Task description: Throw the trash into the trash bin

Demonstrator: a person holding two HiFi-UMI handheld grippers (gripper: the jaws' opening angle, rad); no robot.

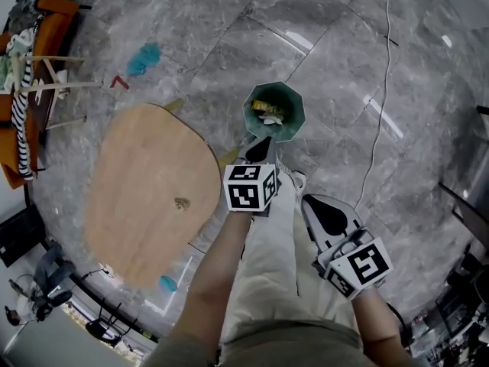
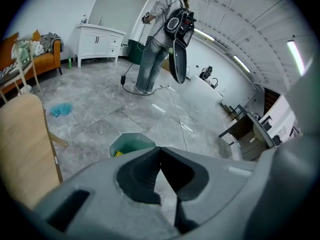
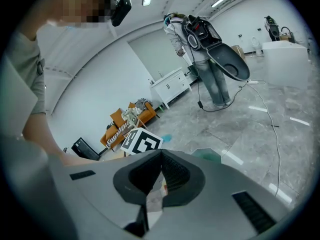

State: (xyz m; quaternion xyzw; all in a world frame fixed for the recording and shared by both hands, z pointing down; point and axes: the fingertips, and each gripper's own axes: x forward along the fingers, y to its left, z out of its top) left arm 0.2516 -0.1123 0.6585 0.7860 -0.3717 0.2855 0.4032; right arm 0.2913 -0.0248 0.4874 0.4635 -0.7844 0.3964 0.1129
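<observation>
Seemingly between drops: left tongs [image 2: 160, 152] and right tongs [image 3: 160, 155], by the bin [image 1: 291, 96], are pressed together, empty (so it looks). Next likely means spreading one over the scrap [image 1: 182, 203] on the table [image 1: 145, 167], left of the bin.

Operator kit: light beige trousers [image 1: 267, 270], pale shoe [image 1: 297, 180], grey-green top [image 1: 306, 349] with a short sleeve [image 3: 31, 71].
Left gripper [image 1: 263, 145]: light grey moulded shell, black pads [image 2: 142, 176] lining the jaws, dark rectangular slot [image 2: 70, 211] in the shell.
Left marker cube [image 1: 249, 187]: white, with a black square code on each visible face.
Right gripper [image 1: 313, 202]: same grey shell, black teardrop recess on top, ribbed black lining [image 3: 176, 174] and a slot on each side.
Right marker cube [image 1: 361, 267]: same white and black pattern.
</observation>
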